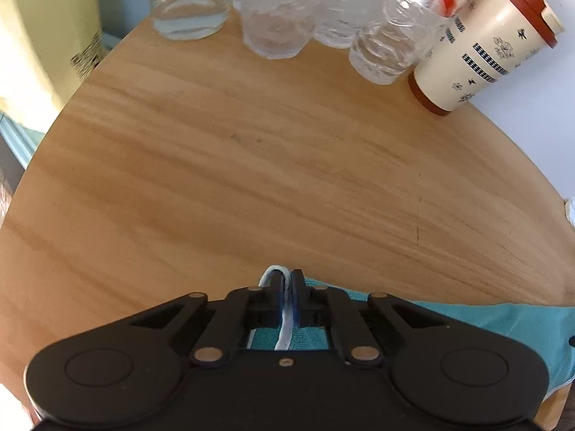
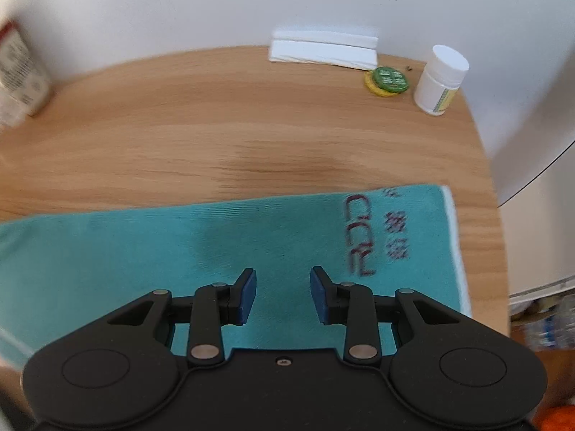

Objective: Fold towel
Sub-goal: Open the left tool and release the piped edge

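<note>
Your left gripper (image 1: 286,289) hides most of the towel (image 1: 503,318), and the red print (image 2: 357,235) on it blurs beyond reading.

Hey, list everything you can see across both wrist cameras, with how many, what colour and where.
Teal terry towel: one, teal with dark red lettering and a white edge, spread on the near side of the table.
Round wooden table: one, light brown.
Clear glass jar: one, far left.
Clear glass tumbler: one, beside the jar.
Clear plastic bottles: at least one, red-and-white label, far centre; blurred.
Cream lidded cup: one, red-brown lid and base, far right.
White pill bottle: one, far right.
Green and yellow round tin: one, beside the pill bottle.
Folded white paper: one, far edge.
Left gripper: black, shut on the towel's white edge.
Right gripper: black, blue pads, open above the towel.
</note>
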